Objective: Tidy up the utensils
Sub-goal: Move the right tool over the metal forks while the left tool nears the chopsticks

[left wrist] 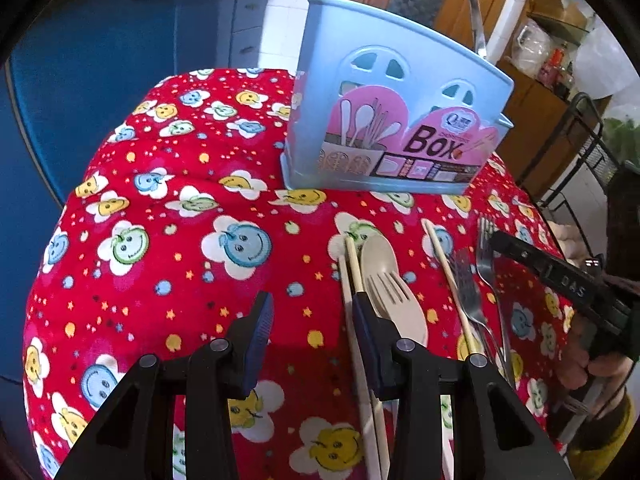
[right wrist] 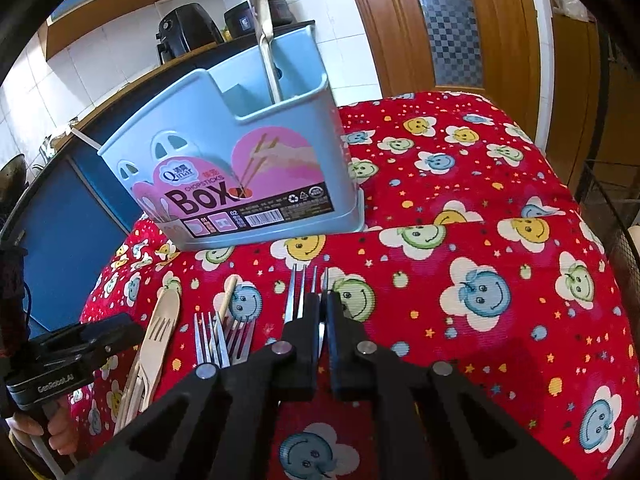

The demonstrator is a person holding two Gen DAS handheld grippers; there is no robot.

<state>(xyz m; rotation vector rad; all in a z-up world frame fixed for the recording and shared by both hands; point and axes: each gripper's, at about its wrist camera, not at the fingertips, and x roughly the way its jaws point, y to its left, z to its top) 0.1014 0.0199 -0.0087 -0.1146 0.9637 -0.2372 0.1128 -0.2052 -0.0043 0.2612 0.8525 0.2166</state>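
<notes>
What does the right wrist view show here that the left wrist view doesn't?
Only the right wrist view: the right gripper shut on a metal fork, and the inside of the box with the metal utensil standing in its end compartment.

Only the left wrist view: the left gripper open over bare cloth, with the beige spoon under the wooden fork.

Both: the blue chopsticks box, the red smiley tablecloth, loose chopsticks.
</notes>
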